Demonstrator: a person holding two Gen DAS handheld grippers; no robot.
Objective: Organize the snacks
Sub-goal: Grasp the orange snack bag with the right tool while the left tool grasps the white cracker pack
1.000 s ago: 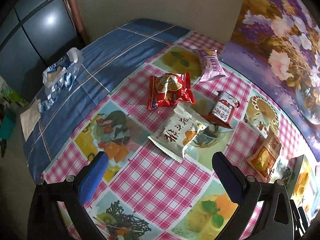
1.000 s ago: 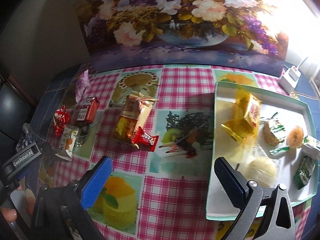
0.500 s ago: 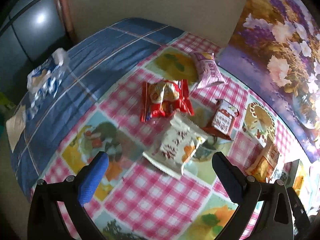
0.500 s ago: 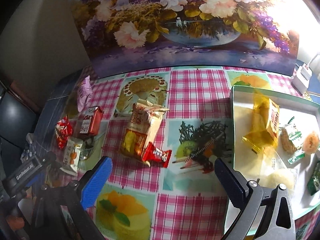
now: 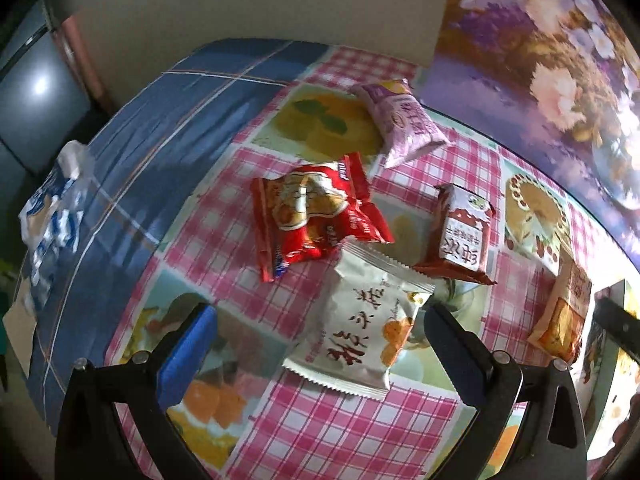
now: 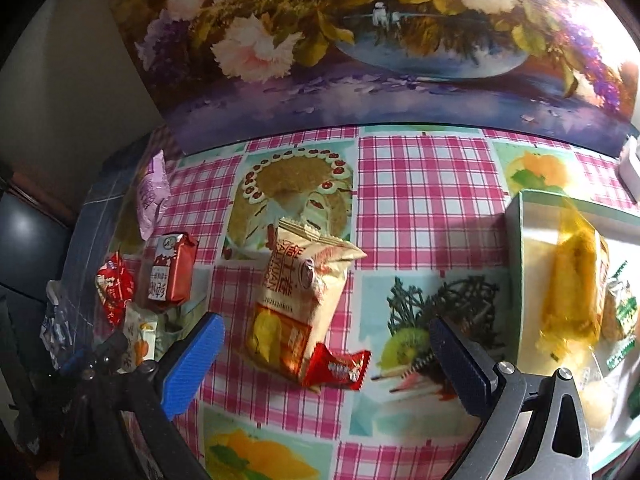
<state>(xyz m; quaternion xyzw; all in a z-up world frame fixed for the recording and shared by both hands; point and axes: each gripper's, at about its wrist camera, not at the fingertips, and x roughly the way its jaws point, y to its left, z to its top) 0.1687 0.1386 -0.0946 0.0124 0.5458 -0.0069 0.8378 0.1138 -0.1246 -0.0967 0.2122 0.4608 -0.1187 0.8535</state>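
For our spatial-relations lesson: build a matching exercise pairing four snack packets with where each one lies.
Things:
1. white packet
2. pink packet
3. small red candy
4. yellow packet

Places:
A. in the tray
B. on the corner of the tall beige bag
C. nearest the flower painting
D. between the open left claw fingers

Pairs: 1-D, 2-C, 3-B, 4-A
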